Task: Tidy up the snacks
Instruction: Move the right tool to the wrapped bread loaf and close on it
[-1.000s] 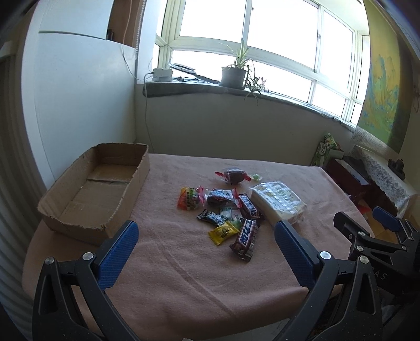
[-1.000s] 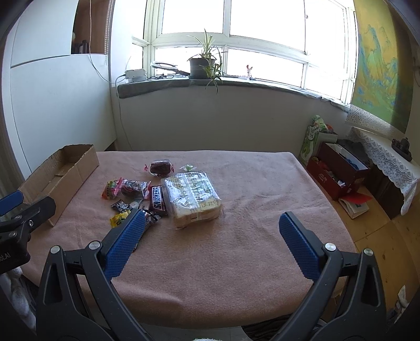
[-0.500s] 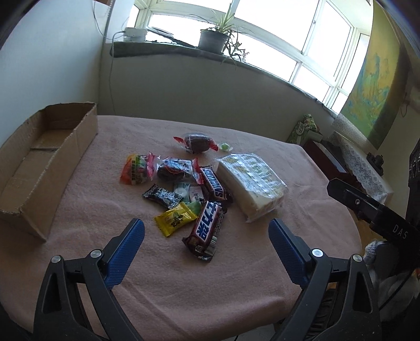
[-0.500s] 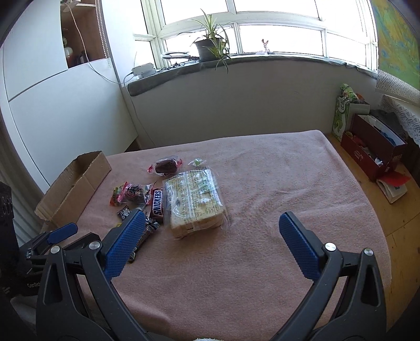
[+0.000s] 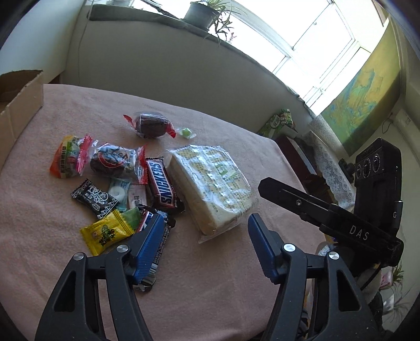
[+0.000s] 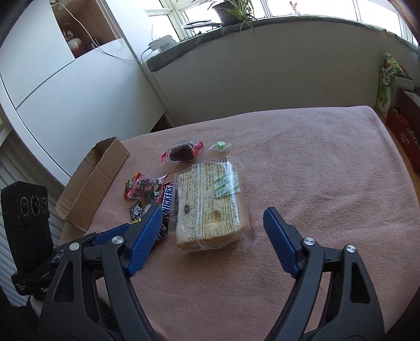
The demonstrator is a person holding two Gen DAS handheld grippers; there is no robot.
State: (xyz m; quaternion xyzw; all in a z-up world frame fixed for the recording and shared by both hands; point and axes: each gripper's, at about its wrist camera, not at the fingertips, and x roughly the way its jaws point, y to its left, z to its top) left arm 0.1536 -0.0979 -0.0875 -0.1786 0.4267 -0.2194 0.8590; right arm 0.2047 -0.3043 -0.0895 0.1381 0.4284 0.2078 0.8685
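A clear-wrapped bread package [image 5: 210,183] [image 6: 207,204] lies on the pink tablecloth beside a pile of small snacks: a Snickers bar [image 5: 162,183], a yellow packet [image 5: 107,230], a black packet [image 5: 93,198] and a wrapped dark cake [image 5: 151,124]. My left gripper [image 5: 206,223] hovers at the package's near corner with its jaws closing, pads touching nothing. Its left finger [image 5: 149,244] covers a second chocolate bar. My right gripper [image 6: 212,212] straddles the bread package, jaws closing, with gaps at both pads. An open cardboard box [image 6: 92,181] stands at the left.
A small green candy [image 5: 186,132] lies behind the bread. The right half of the tablecloth [image 6: 328,170] is bare. A window ledge with a potted plant [image 6: 231,10] runs behind the table. Boxes stand on the floor [image 6: 401,110] to the right.
Both grippers have come forward and down toward the snacks and tipped downward. Their jaws have narrowed. The bread package now sits between the right gripper's fingers.
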